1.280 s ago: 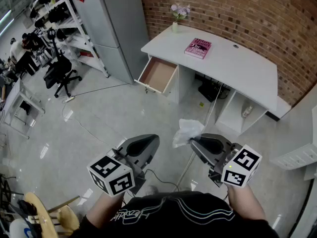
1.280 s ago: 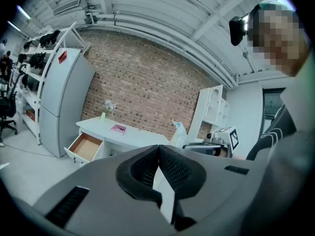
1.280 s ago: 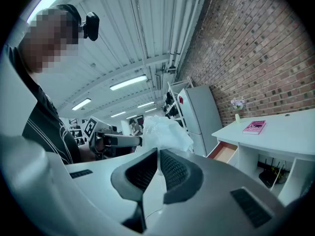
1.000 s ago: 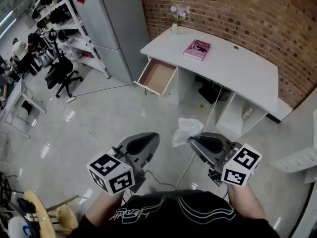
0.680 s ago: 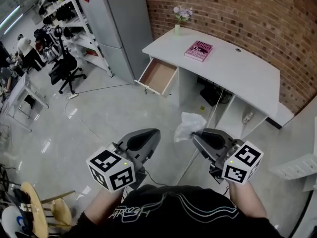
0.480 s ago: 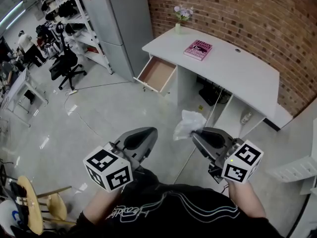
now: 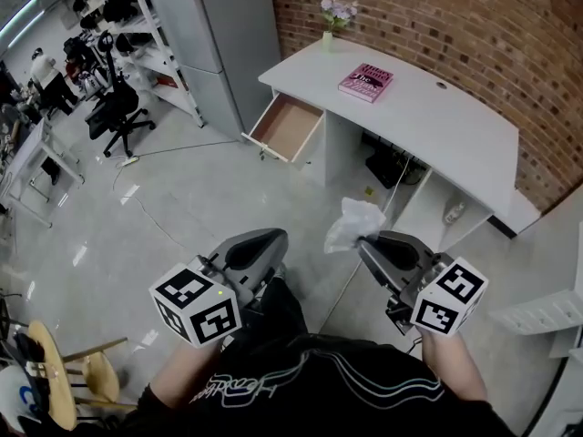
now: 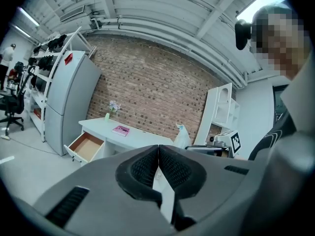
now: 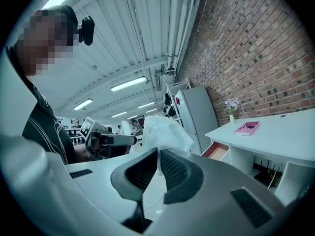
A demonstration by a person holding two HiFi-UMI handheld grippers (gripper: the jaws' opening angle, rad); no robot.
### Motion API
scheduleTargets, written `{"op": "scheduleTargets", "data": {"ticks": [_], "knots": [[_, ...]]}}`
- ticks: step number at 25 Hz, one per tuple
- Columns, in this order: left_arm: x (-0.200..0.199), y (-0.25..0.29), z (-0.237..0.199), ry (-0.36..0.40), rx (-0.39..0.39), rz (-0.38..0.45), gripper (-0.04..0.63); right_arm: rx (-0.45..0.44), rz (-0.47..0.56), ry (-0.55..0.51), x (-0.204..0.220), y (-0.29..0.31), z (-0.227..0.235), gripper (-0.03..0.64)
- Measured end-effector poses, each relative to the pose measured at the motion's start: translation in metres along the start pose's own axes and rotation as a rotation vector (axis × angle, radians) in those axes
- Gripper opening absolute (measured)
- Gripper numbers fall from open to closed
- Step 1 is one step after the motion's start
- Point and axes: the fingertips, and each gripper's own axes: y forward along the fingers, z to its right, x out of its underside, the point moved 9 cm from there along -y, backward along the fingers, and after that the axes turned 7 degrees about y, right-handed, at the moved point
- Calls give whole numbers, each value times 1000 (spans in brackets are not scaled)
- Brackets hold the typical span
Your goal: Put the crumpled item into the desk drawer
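A crumpled white item [image 7: 354,223] sticks out of my right gripper [image 7: 366,241], whose jaws are shut on it; in the right gripper view the crumpled item [image 9: 165,132] bulges above the pads. My left gripper [image 7: 273,238] is shut with nothing in it, its jaws meeting in the left gripper view [image 8: 158,149]. The white desk [image 7: 428,116] stands ahead against the brick wall. Its drawer [image 7: 288,127] at the left end is pulled open, showing a bare brown bottom. Both grippers hang over the floor, well short of the drawer.
A pink book [image 7: 366,82] and a small vase of flowers [image 7: 330,25] are on the desk. A grey fridge [image 7: 223,35] stands left of the drawer. Shelving, an office chair [image 7: 115,116] and people fill the far left. Cables cross the floor [image 7: 146,217].
Both grippers have drifted forward toward the desk, the crumpled item still held in the right one. The desk and drawer sit slightly nearer in view.
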Motion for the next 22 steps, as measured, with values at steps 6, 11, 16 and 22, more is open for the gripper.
{"op": "scheduleTargets", "data": {"ticks": [6,11,16,22], "knots": [[1,32,-69,-24,28,-2,21,39,-18,8,-6,57,42,51],[-16,67,-168,-70,51,-31,22,72,-58,47,-28,145,87,51],[-33,116,-289,-102,83,-66,23,107,-96,101,-53,254,148,51],[-42,162,-434,-129,90,-106,21,156,-155,109,-76,385,211,51]]}}
